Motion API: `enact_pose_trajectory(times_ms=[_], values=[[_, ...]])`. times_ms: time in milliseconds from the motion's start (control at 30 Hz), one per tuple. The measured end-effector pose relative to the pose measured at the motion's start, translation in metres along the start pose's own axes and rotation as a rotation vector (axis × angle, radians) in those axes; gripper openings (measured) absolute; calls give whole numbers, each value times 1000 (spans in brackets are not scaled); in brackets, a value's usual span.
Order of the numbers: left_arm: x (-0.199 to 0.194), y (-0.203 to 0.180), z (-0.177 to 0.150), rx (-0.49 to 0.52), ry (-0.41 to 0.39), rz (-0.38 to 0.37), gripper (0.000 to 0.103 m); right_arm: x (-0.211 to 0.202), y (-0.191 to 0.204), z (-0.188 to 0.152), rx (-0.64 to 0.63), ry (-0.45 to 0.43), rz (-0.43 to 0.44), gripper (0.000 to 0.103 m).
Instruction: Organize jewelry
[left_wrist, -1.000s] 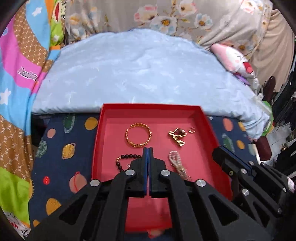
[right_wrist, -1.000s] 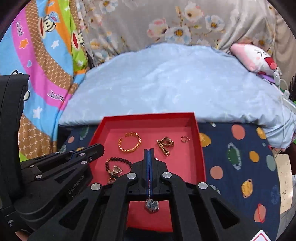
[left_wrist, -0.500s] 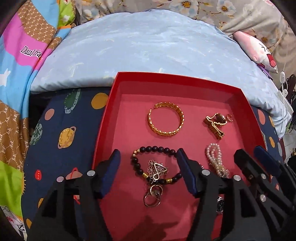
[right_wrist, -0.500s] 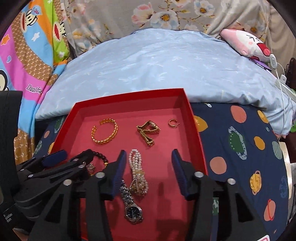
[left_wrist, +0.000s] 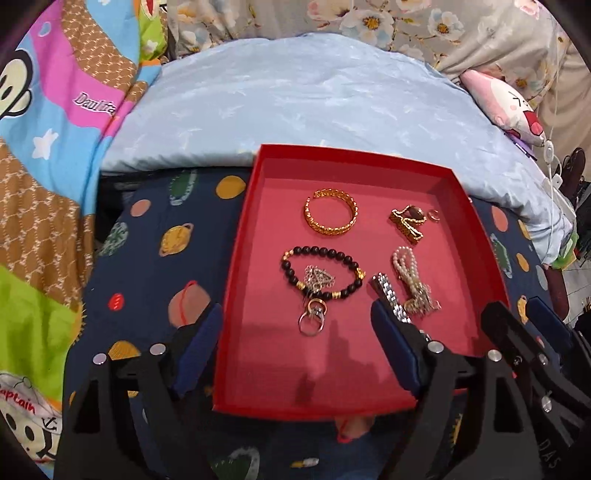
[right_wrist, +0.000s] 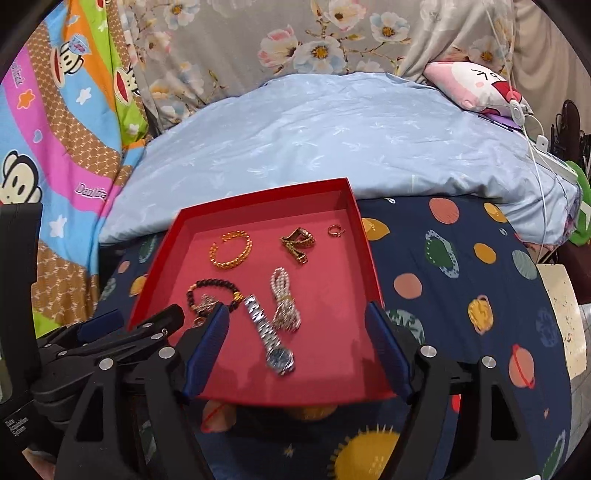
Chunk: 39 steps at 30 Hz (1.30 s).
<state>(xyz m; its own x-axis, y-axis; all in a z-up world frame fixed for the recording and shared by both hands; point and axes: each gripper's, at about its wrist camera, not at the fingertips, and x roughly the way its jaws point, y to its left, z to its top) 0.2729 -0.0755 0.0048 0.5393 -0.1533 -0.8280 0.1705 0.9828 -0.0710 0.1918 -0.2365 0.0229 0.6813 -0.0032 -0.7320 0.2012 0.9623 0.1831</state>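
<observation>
A red tray (left_wrist: 236, 258) (right_wrist: 360, 236) lies on a navy planet-print cloth. In it lie a gold bangle (left_wrist: 330, 217) (right_wrist: 231, 250), a gold clasp piece (left_wrist: 406, 223) (right_wrist: 298, 242), a small gold ring (right_wrist: 335, 230), a black bead bracelet (left_wrist: 319, 271) (right_wrist: 210, 290) with a silver pendant and rings (left_wrist: 312, 321), a pearl strand (left_wrist: 410, 275) (right_wrist: 283, 299) and a silver watch (right_wrist: 271, 338) (left_wrist: 388, 297). My left gripper (left_wrist: 295, 350) is open and empty over the tray's near edge. My right gripper (right_wrist: 297, 350) is open and empty, with the watch lying between its fingers.
A light blue quilt (left_wrist: 295, 99) (right_wrist: 332, 129) rises behind the tray. A colourful monkey-print blanket (left_wrist: 55, 129) lies at the left. A pink plush toy (right_wrist: 476, 88) and a white cable (right_wrist: 535, 147) are at the far right.
Both grippers went from shut to open and drew back toward the tray's near edge. The silver watch now lies in the tray beside the pearl strand, and the pendant with rings by the bead bracelet.
</observation>
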Motion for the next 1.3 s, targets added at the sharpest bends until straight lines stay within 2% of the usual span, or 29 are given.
enact_pose_trajectory(times_ms=[267, 433, 767, 1300], values=[[-49, 13, -32, -9, -54, 39, 85, -51, 13, -23, -32, -43, -36, 82], [-67, 19, -53, -27, -47, 35, 85, -66, 15, -40, -23, -38, -32, 83], [-71, 22, -89, -25, -16, 76, 85, -77, 18, -77, -24, -5, -52, 83], [-81, 19, -118, 19, -74, 131, 86, -81, 17, -104, -35, -12, -90, 83]])
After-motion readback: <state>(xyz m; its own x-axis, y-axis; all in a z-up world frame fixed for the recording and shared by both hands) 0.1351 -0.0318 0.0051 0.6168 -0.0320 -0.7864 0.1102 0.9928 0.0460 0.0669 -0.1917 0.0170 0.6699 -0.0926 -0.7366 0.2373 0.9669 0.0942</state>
